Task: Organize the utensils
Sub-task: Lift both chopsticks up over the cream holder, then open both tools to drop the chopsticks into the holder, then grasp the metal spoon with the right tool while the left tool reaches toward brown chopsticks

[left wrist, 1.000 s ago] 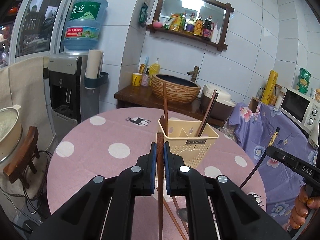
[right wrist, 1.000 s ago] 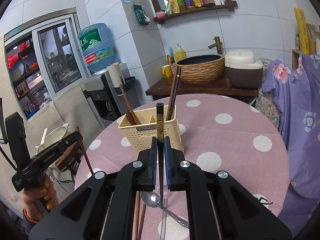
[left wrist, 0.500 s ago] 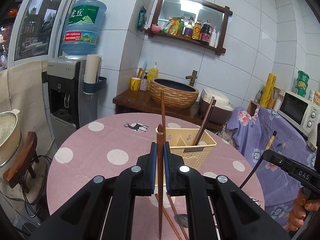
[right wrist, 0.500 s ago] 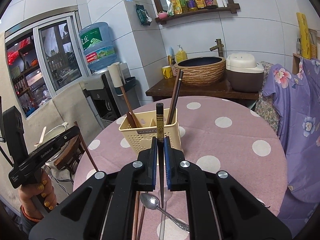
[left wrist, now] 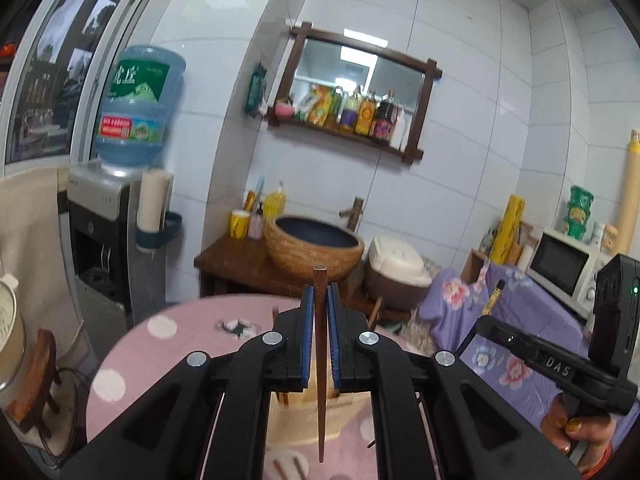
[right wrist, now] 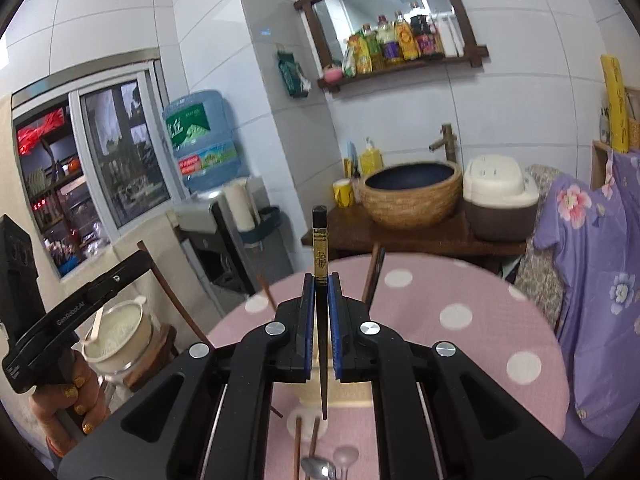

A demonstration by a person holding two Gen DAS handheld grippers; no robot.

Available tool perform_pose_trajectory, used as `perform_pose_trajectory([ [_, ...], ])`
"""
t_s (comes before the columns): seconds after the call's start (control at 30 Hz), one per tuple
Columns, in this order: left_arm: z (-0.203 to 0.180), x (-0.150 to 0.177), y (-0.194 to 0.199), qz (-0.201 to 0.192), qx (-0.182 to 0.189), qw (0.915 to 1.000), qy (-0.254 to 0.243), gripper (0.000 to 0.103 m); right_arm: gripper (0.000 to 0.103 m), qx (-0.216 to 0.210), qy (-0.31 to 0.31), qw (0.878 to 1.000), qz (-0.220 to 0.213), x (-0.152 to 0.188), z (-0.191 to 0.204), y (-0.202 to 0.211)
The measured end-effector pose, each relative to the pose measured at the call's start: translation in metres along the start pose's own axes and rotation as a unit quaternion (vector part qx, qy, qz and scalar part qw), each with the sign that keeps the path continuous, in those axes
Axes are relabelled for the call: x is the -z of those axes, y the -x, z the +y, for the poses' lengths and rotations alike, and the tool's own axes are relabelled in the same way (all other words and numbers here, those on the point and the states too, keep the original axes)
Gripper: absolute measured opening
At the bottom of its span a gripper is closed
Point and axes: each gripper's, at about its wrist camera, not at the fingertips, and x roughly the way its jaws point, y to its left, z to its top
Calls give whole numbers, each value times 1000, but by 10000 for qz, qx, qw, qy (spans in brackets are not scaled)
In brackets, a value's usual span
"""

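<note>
Beige holder (left wrist: 316,420) with upright chopsticks (right wrist: 372,276)

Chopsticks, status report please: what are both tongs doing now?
Left tongs shut on brown chopstick. Right tongs shut on black chopstick. Both above cream holder; nothing blocking.

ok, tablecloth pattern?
Pink tablecloth with white polka dots; clearest in the right wrist view.
</note>
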Motion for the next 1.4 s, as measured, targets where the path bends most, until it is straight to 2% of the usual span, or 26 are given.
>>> perform_pose_trajectory([
  [0.17,-4,-33,-19,-363,-300,9989,42,8,8,287,88,9985,-455,-38,9,-14],
  [0.3,-2,-30,-43,-391,-518,9979,6,8,8,444,107,9982,-383,-35,8,-41],
  [0.53,10,15,-83,102,-673,9976,124,8,8,610,39,9981,93,10,-6,-91],
  [0.87,22,66,-114,796,-759,9937,198,8,8,633,-169,9959,622,51,-25,-123],
  [1.17,29,78,-124,1025,-765,9914,282,9,8,704,-179,9959,533,60,-30,-124],
  [1.2,29,78,-122,1025,-738,9916,275,17,8,711,-149,9959,533,61,-29,-124],
  [1.23,28,79,-119,1014,-707,9920,263,35,9,722,-103,9959,533,62,-28,-123],
  [1.3,27,79,-109,889,-694,9933,241,57,16,721,-10,9960,520,66,-25,-120],
  [1.33,26,80,-105,826,-701,9939,213,60,26,721,22,9962,494,67,-24,-118],
  [1.4,21,83,-95,787,-718,9943,30,68,41,735,95,9964,404,71,-23,-110],
])
